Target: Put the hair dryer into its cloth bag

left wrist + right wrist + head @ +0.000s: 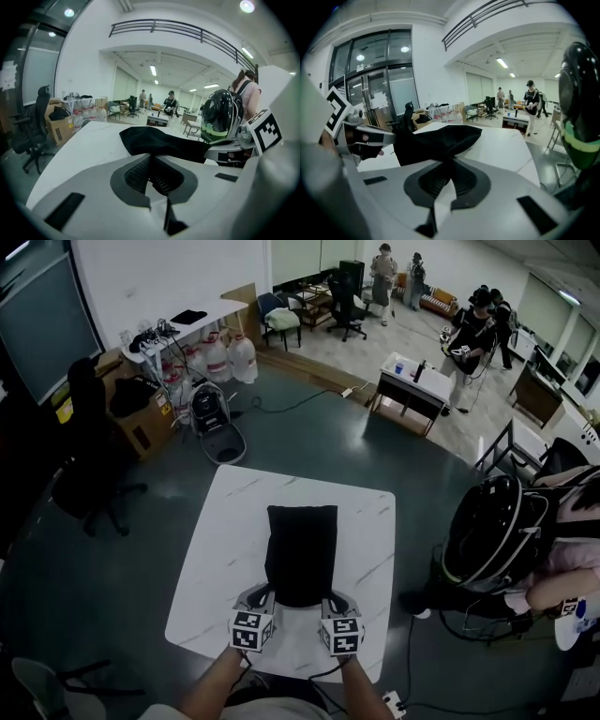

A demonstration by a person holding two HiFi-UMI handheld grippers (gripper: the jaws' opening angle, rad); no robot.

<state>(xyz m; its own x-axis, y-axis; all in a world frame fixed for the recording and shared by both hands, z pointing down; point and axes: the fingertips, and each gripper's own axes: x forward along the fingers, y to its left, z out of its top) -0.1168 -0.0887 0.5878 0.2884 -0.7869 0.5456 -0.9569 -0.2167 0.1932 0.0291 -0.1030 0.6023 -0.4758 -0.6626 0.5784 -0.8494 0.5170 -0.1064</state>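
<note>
A black cloth bag (301,552) lies lengthwise on the white table (225,559), its near end towards me. No hair dryer shows in any view. My left gripper (265,597) is shut on the bag's near left corner, and its jaws pinch the black cloth (154,143) in the left gripper view. My right gripper (331,600) is shut on the near right corner. In the right gripper view the bag (436,138) runs down between the closed jaws. Each gripper view shows the other gripper's marker cube at its edge.
A person with a black helmet-like pack (492,531) stands close to the table's right side. A black office chair (89,474) and a cardboard box (141,423) are at the left. Water bottles (230,357) and more people stand far back.
</note>
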